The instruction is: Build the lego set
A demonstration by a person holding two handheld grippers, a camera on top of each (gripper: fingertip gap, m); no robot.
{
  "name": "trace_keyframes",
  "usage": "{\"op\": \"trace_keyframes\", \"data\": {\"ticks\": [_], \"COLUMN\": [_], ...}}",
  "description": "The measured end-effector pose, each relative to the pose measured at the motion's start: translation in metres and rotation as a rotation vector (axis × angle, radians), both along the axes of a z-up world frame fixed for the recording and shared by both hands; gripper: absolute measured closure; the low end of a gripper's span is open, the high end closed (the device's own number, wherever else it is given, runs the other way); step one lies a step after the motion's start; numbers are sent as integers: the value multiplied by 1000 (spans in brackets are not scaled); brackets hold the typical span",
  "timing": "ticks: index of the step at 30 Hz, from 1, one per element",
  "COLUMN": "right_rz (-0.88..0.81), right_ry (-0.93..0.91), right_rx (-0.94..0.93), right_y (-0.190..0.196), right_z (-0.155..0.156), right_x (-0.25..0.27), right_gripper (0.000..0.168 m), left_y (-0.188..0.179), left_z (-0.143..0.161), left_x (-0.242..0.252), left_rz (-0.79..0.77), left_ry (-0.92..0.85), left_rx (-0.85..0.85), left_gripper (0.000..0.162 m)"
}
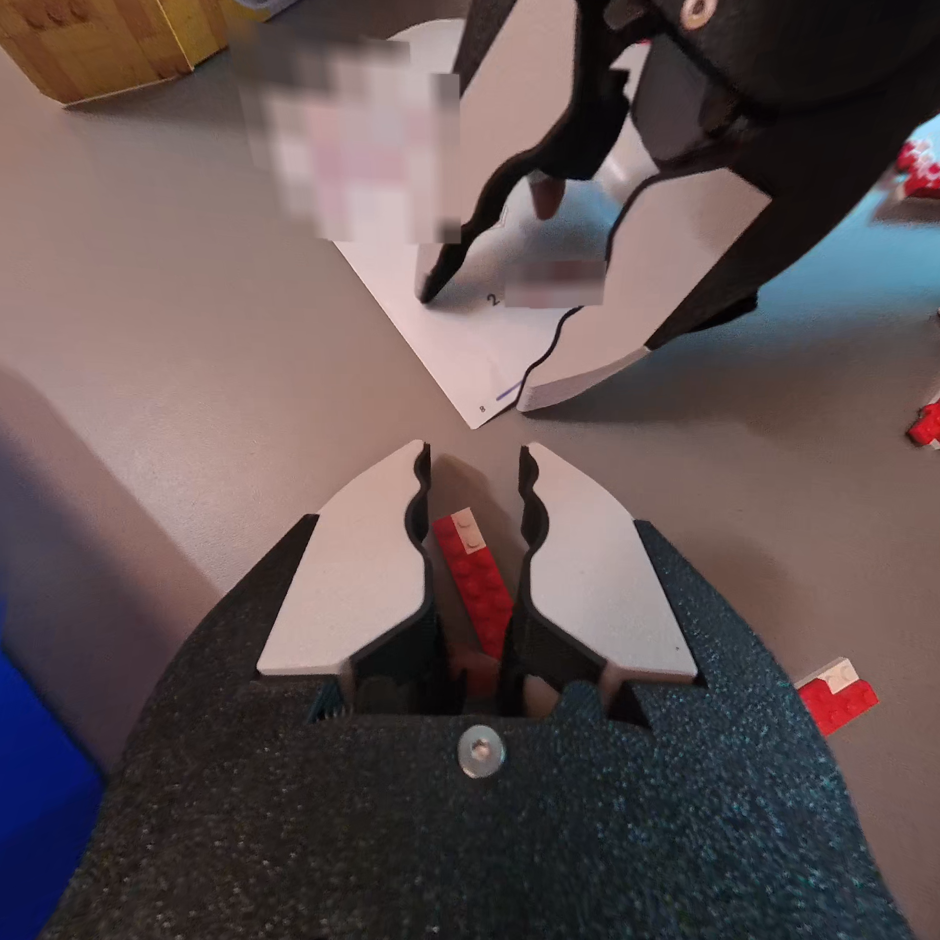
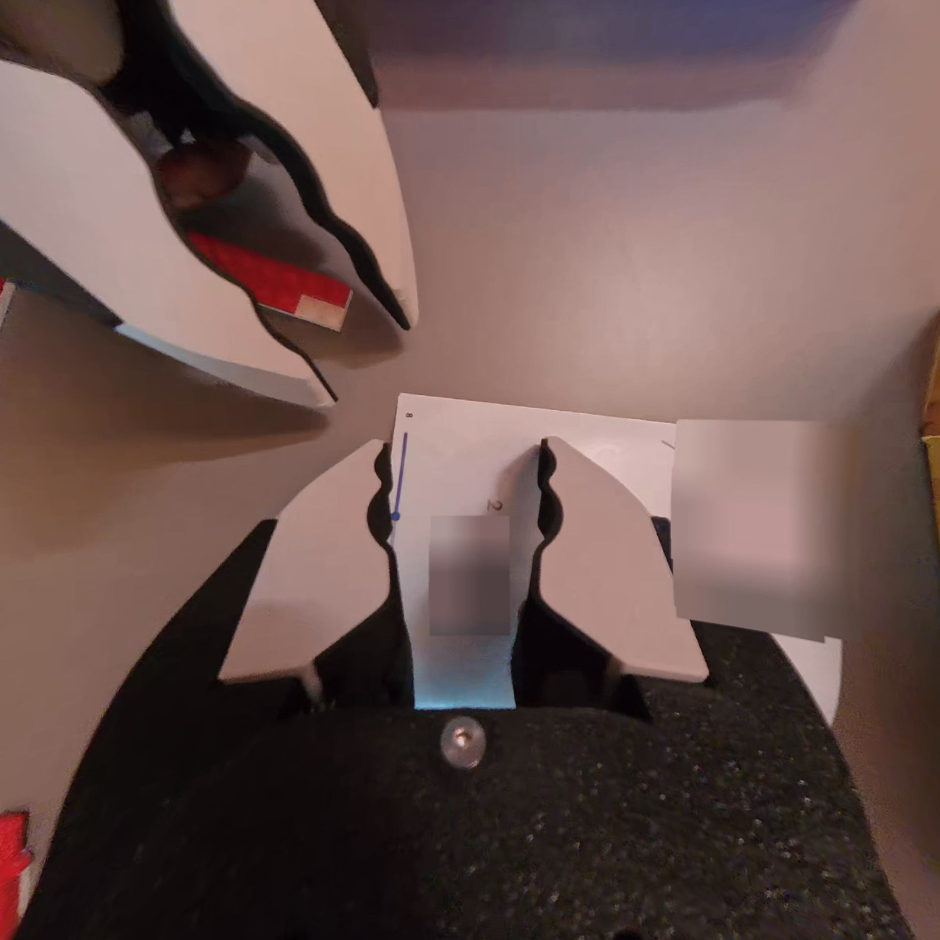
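Observation:
My left gripper is shut on a long red plate that has a small white plate on its far end. The plate sits deep between the fingers, at a slant, and hangs above the grey table. It also shows in the right wrist view, between the left gripper's fingers, with its shadow on the table. My right gripper is open and empty over the corner of the white instruction sheet. In the left wrist view the right gripper has its tips down on that sheet.
A red and white brick assembly lies on the table to the right of my left gripper. More red pieces lie at the right edge. A wooden box stands at the far left. A blue object is at the near left. Spacing between my two grippers at the tips: around 4 centimeters.

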State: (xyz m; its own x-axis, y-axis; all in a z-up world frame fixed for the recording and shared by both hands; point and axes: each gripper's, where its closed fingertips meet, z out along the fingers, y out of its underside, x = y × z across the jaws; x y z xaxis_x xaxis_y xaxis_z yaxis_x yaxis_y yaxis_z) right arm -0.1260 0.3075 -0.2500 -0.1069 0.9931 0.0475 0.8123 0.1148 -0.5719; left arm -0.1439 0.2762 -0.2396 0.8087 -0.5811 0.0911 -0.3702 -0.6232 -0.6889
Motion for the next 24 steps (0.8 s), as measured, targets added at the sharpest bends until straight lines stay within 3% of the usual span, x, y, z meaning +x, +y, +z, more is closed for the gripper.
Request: {"op": "trace_keyframes", "data": {"ticks": [7,11,16,18,24], "right_rz": [-21,-20,-31,-4,-9], "right_ry": [-10,-101,-100,-94,-55], "right_rx": [-93,-41,-45,-52,-58], "right_y": [8,11,9,4,3], "right_z": [9,-3,-3,-3,-3], "right_x": [-7,2,3,3,3], "right_gripper": [115,136,139,165,168], "left_y": [-1,-1,-1,-1,-1], "left_z": [-2,-2,-1,-1,-2], "left_x": [-1,-1,-1,0,-1], "left_rz": [-6,-9,-7,-8,-6], "left_ry": [25,24,23,20,21], "left_rx": [-4,-5,0,-2,-3], "left_gripper": [129,128,128,128,128]}}
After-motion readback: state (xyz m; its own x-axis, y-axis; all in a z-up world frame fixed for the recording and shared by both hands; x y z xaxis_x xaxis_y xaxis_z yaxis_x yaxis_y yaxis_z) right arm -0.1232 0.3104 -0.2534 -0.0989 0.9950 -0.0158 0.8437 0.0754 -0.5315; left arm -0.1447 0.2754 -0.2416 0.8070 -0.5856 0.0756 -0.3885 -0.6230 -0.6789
